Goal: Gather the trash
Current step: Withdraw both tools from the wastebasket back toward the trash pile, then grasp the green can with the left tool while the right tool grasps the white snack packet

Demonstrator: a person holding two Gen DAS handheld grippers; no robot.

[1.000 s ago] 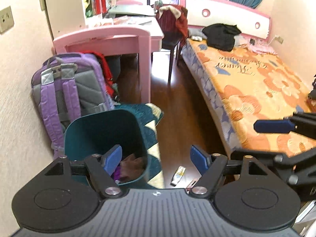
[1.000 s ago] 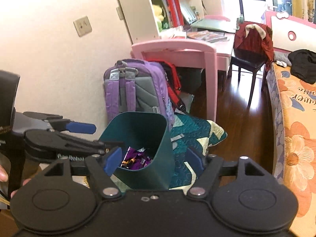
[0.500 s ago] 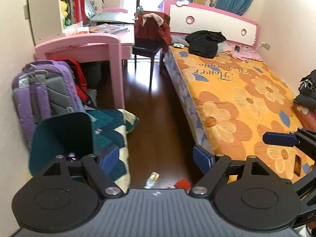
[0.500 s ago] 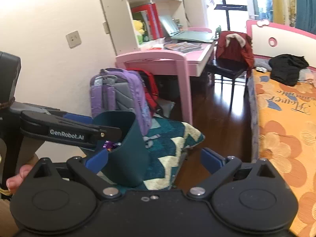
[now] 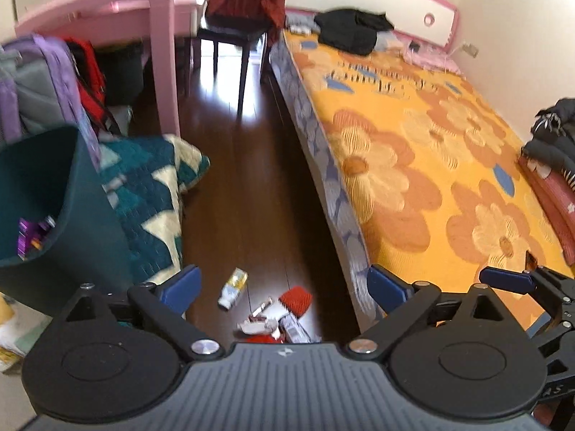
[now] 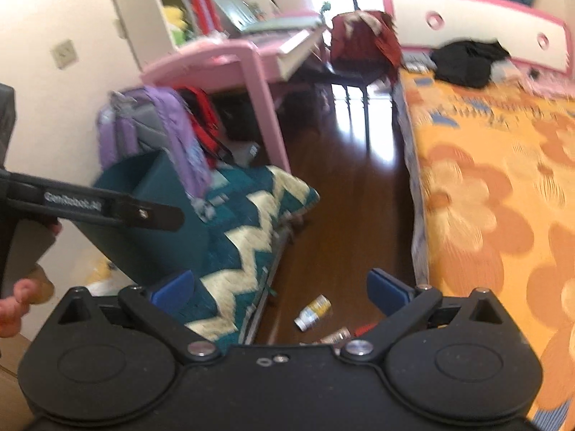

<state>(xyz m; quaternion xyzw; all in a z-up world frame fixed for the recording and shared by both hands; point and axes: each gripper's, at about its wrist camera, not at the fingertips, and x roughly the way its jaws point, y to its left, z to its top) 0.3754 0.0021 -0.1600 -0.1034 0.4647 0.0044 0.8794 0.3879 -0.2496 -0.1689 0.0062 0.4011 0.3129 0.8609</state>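
While both tools hang over the dark floor (image 5: 251,179), left tool (image 5: 284,289) and right tool (image 6: 280,292) have just spread wide, nothing between them. Trash wrappers (image 5: 273,319) and a small bottle (image 5: 233,287) lie by the bed (image 5: 413,165), near the teal bin (image 5: 54,194).

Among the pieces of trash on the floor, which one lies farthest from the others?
The small white-and-yellow bottle: it lies alone, while the red wrapper and other scraps cluster together.
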